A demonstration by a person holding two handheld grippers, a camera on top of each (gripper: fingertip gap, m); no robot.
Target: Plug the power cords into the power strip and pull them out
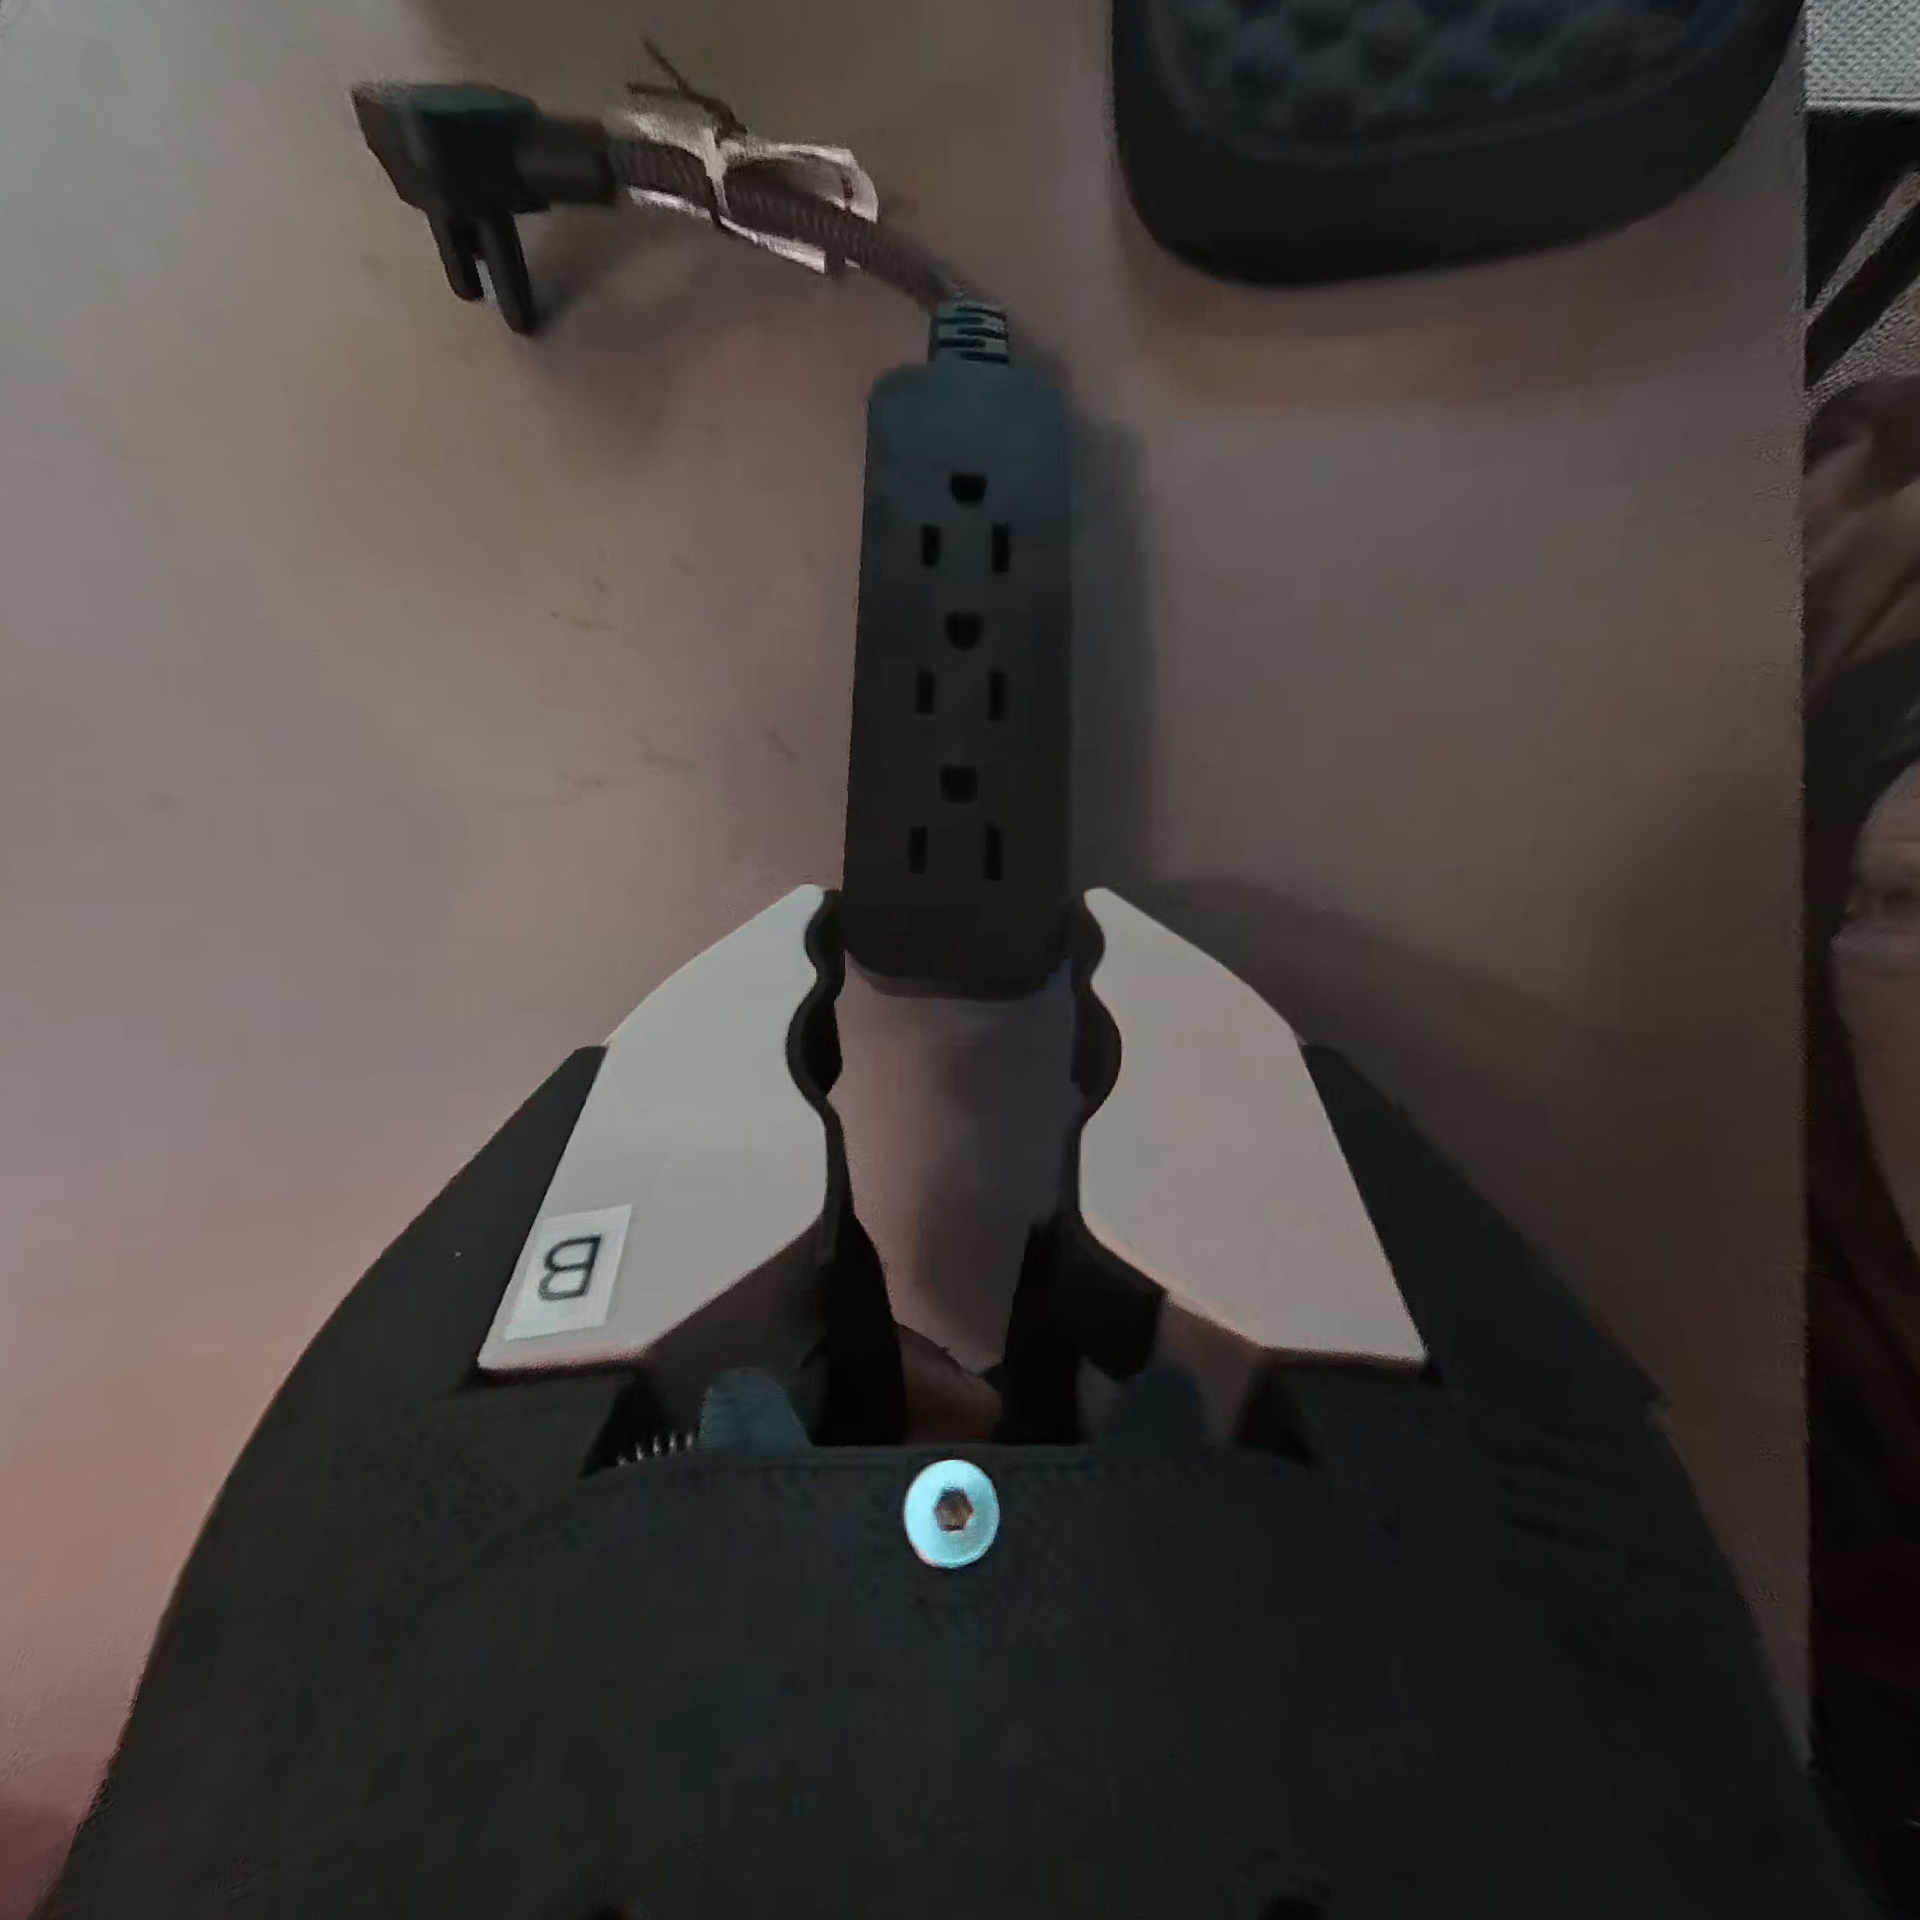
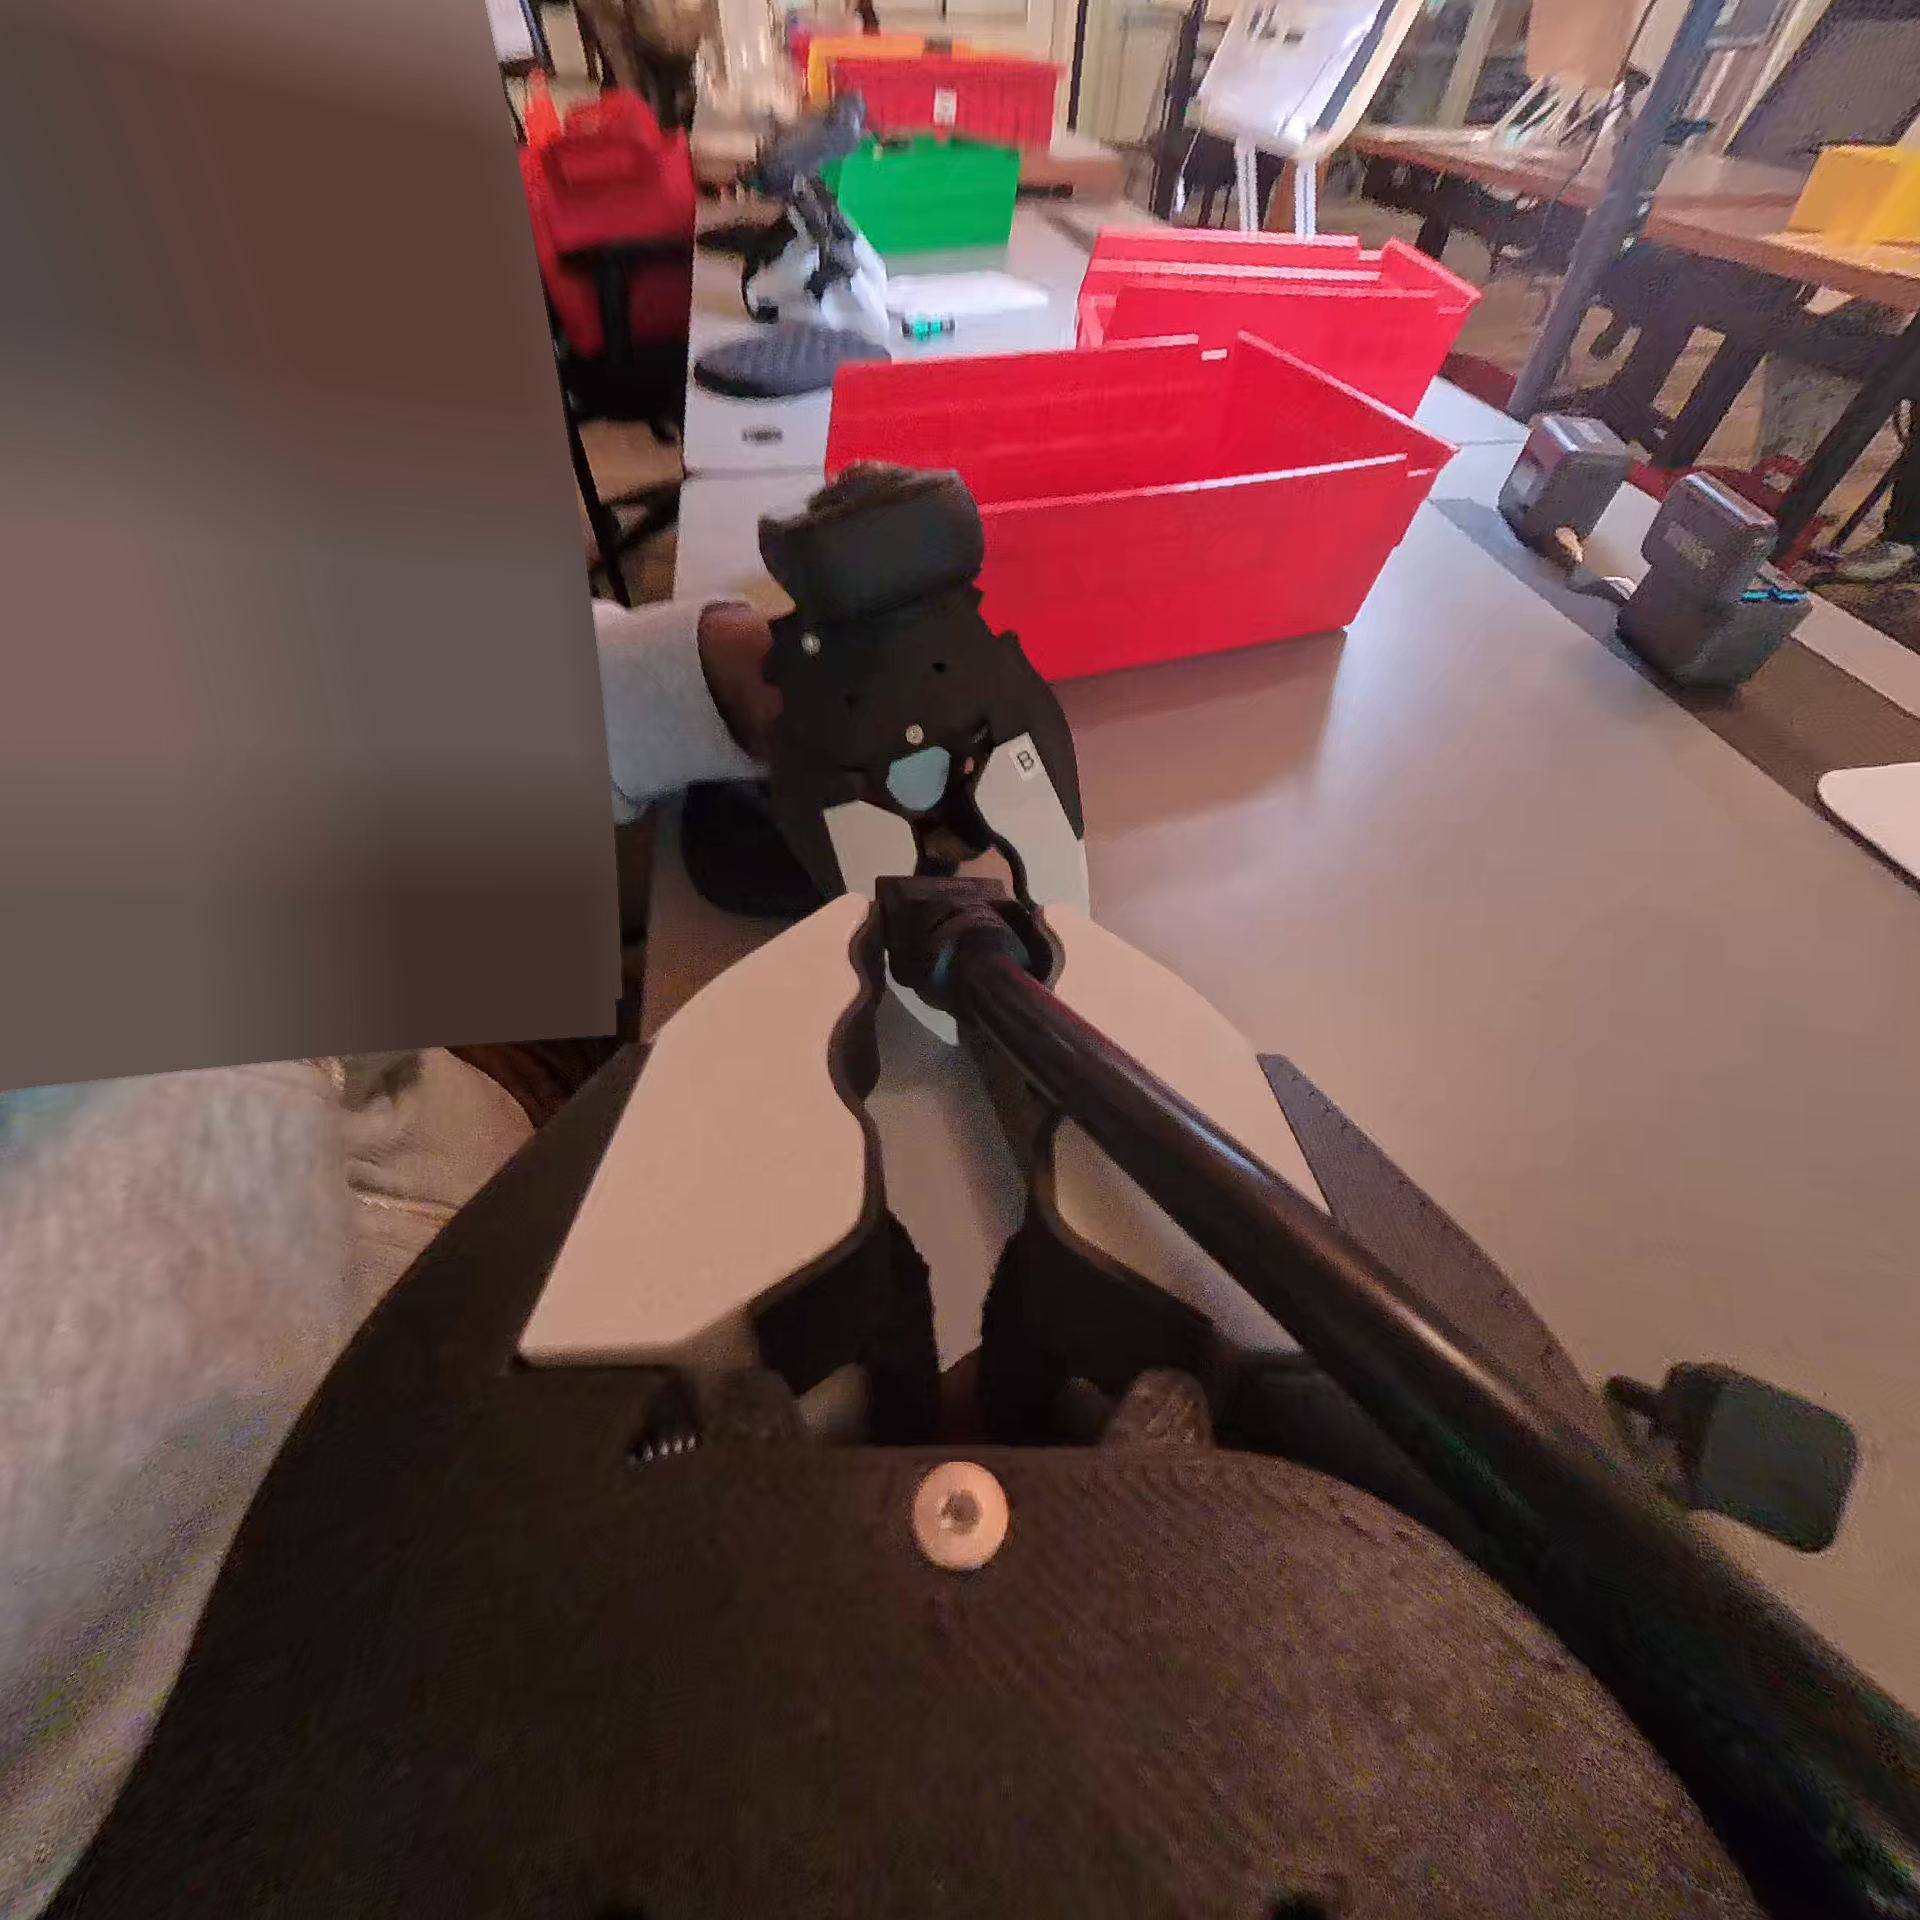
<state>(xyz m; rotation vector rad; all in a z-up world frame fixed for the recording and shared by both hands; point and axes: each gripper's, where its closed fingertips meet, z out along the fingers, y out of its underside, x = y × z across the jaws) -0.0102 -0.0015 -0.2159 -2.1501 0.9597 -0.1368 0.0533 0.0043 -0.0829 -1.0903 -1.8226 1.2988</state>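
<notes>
Left gripper point(image 1: 951, 935) with fingers clamped on near end of black power strip point(image 1: 956, 675) lying on counter point(image 1: 364, 675), its three outlets empty, right gripper point(image 2: 951, 935) with fingers clamped on black power cord point(image 2: 1195, 1153) at its plug, red bin point(image 2: 1174, 551) behind.

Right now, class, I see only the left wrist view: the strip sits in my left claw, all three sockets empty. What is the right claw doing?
Observer: The right claw is shut on a black plug.
Operator: Where does its cord run?
Observer: The black cord runs back over that claw's right finger, toward the lower right.
Operator: What stands beyond the left claw and its power strip?
Observer: A red bin, on the table behind it.
</notes>
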